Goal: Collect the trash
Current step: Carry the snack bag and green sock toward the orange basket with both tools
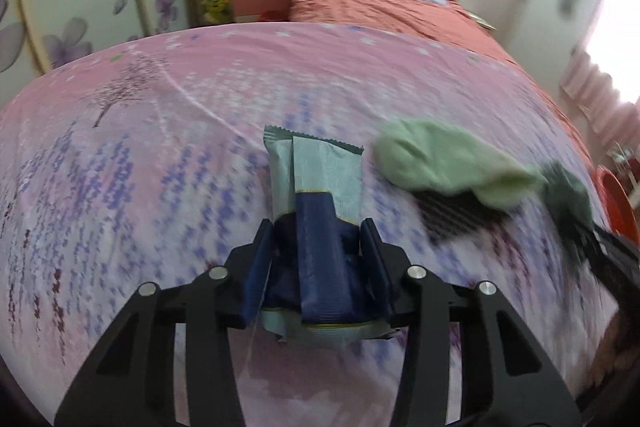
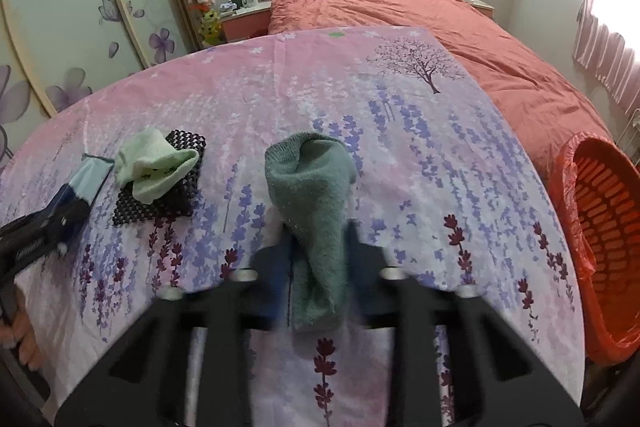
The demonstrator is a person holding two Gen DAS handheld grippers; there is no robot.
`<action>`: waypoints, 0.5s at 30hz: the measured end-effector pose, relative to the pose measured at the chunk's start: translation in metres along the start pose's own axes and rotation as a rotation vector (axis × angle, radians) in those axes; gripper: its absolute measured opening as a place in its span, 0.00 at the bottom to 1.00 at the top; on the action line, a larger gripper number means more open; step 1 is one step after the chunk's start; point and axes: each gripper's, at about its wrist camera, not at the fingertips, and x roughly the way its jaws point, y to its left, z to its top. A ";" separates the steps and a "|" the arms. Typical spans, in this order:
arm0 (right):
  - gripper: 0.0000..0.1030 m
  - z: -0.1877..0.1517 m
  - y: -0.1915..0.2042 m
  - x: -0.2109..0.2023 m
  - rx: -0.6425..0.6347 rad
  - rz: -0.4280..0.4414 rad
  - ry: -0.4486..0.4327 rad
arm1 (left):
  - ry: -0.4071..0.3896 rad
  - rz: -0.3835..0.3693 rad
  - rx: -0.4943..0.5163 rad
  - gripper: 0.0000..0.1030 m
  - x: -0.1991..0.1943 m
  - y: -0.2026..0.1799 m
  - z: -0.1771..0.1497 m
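Right gripper (image 2: 316, 251) blurred, clamped on grey-green sock (image 2: 310, 183). Left gripper (image 1: 318, 247) clamped on wrapper (image 1: 316, 171), lower end hidden. Light green sock (image 2: 154, 165) on black mesh mat (image 2: 176, 199); orange basket (image 2: 600, 227) beyond bedspread (image 2: 400, 147) right edge.

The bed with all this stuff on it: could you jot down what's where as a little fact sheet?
surface: floral bedsheet
left gripper: closed on a blue snack wrapper
right gripper: closed on a dark green sock
light green sock: lying on a black mesh mat
orange basket: beside the bed, at the right in the right wrist view
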 end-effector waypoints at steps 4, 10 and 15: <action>0.10 -0.010 -0.008 -0.011 -0.004 -0.003 0.008 | -0.003 -0.007 0.016 0.44 -0.008 -0.005 -0.015; 0.11 -0.016 -0.008 -0.015 -0.012 -0.019 0.002 | -0.015 0.082 0.050 0.45 -0.006 -0.016 -0.022; 0.11 -0.015 -0.010 -0.014 0.002 -0.008 0.004 | -0.026 0.098 0.028 0.49 -0.007 -0.017 -0.023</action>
